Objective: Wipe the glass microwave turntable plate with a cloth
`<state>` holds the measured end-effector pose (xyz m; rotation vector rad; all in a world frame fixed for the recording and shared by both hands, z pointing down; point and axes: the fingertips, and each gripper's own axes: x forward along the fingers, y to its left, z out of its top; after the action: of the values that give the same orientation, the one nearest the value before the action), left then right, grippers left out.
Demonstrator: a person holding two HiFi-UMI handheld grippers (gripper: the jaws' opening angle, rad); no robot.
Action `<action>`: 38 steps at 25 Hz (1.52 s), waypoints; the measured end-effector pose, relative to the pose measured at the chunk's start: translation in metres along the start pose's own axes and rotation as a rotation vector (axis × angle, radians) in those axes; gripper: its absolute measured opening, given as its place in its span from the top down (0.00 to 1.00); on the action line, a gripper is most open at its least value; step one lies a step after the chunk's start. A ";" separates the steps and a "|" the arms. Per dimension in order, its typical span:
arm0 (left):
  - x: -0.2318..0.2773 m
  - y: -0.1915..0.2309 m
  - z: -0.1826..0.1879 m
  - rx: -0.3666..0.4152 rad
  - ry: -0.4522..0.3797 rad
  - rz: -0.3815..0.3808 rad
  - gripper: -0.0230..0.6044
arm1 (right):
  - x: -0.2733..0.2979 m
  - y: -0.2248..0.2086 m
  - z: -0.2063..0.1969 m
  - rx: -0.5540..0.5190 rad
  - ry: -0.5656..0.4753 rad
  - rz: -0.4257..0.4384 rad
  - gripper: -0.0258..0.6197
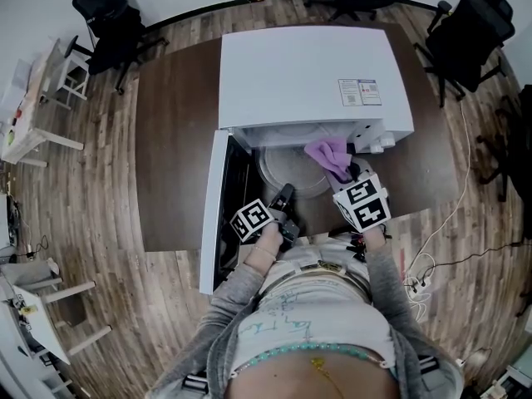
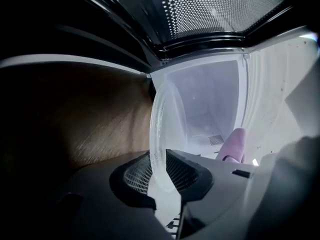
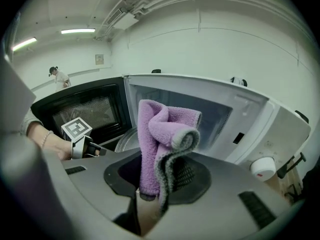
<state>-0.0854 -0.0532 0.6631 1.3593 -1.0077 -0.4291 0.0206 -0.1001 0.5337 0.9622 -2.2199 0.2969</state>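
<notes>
The clear glass turntable plate [image 1: 291,173] sticks half out of the open microwave [image 1: 307,73]. My left gripper [image 1: 285,196] is shut on its near rim; in the left gripper view the plate [image 2: 167,129] stands edge-on between the jaws [image 2: 162,176]. A folded purple cloth [image 1: 328,155] with a grey edge is pinched in my right gripper [image 1: 347,173], above the plate's right side. In the right gripper view the cloth [image 3: 160,134] stands up from the shut jaws [image 3: 160,181], with the plate [image 3: 127,139] and the left gripper [image 3: 85,144] behind it at the left.
The microwave door [image 1: 218,214] hangs open to the left, beside my left gripper. The microwave stands on a dark brown table [image 1: 174,140]. Black office chairs [image 1: 470,32] stand around the table, and cables [image 1: 432,260] lie on the wood floor at the right.
</notes>
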 end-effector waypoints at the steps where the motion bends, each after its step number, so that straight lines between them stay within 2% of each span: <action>1: 0.000 0.002 -0.001 0.005 0.003 0.005 0.85 | 0.003 0.000 -0.003 -0.008 0.013 -0.002 0.78; 9: -0.002 0.004 -0.006 0.092 0.044 0.034 0.84 | 0.032 0.005 -0.016 -0.043 0.096 0.016 0.78; 21: 0.003 0.006 -0.007 0.098 0.039 0.069 0.82 | 0.066 0.005 -0.047 -0.257 0.262 -0.032 0.78; 25: 0.003 0.005 -0.008 0.113 0.034 0.086 0.81 | 0.072 0.002 -0.051 -0.396 0.315 -0.089 0.78; 31: 0.005 0.006 -0.007 0.119 0.031 0.100 0.81 | 0.081 -0.011 -0.049 -0.745 0.420 -0.258 0.78; 33: 0.005 0.006 -0.007 0.118 0.032 0.100 0.81 | 0.085 -0.011 -0.052 -0.784 0.445 -0.262 0.78; 38: 0.005 0.006 -0.008 0.116 0.033 0.100 0.81 | 0.089 -0.011 -0.056 -0.778 0.456 -0.229 0.78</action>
<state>-0.0784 -0.0507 0.6713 1.4083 -1.0818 -0.2759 0.0132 -0.1321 0.6342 0.6167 -1.5694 -0.3986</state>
